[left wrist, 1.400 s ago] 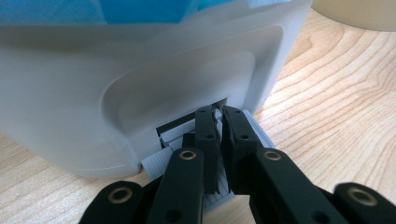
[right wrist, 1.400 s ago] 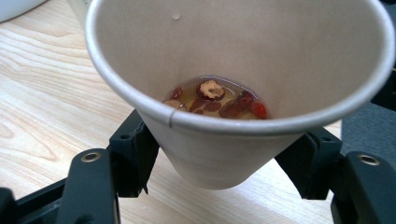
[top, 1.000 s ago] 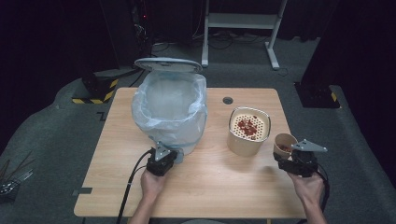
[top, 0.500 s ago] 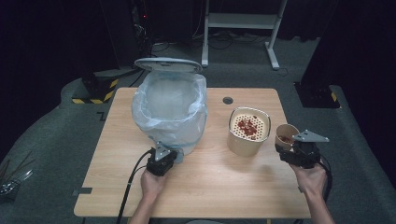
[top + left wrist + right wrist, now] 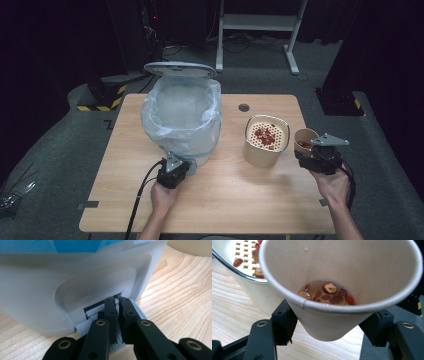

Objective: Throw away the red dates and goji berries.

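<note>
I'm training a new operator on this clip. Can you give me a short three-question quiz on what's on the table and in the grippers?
1. True or false: the right gripper holds an empty paper cup.
2. What is the left gripper shut on? A) the bin's pedal B) the bag's edge C) the strainer pot
3. Fill in: the red fruit pieces in the strainer pot lie on its perforated ____.

Key: 1 false, it holds liquid with red fruit pieces; 2 A; 3 insert.
</note>
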A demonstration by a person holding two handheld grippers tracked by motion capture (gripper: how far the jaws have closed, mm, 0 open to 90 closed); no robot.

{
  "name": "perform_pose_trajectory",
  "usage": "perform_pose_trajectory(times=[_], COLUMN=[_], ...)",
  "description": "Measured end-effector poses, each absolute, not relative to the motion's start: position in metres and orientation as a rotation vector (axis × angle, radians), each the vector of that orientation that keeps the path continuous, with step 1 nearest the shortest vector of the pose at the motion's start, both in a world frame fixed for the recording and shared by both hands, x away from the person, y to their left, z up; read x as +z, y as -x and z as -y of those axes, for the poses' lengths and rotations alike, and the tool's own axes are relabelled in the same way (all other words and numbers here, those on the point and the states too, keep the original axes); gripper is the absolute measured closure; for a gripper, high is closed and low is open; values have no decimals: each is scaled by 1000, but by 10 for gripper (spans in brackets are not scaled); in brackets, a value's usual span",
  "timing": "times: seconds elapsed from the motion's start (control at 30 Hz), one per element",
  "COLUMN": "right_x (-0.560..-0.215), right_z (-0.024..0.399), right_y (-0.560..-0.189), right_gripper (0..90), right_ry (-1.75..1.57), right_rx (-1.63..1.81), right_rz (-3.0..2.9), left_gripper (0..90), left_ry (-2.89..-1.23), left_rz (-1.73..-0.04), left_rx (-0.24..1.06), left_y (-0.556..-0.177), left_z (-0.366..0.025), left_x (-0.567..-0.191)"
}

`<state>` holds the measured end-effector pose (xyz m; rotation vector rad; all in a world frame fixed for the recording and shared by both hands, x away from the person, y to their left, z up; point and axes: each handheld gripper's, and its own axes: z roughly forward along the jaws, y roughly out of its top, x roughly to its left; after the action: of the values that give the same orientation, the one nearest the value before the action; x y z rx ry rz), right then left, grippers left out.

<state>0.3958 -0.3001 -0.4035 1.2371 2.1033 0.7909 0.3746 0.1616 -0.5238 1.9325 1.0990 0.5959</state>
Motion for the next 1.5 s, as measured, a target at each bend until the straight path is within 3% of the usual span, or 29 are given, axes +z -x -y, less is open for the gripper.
perform_pose_trajectory(times=[1.5], right_x=[-381], right_z=[268], right_y=[-426], right_gripper=[358], right_ry=[-1014], right_rx=[347], right_rz=[-2150], left_gripper=[852], left_ry=[-1933], left_rz=[-1099], left_rx=[591], left_y=[-375], left_z=[-162], left_x=[-524])
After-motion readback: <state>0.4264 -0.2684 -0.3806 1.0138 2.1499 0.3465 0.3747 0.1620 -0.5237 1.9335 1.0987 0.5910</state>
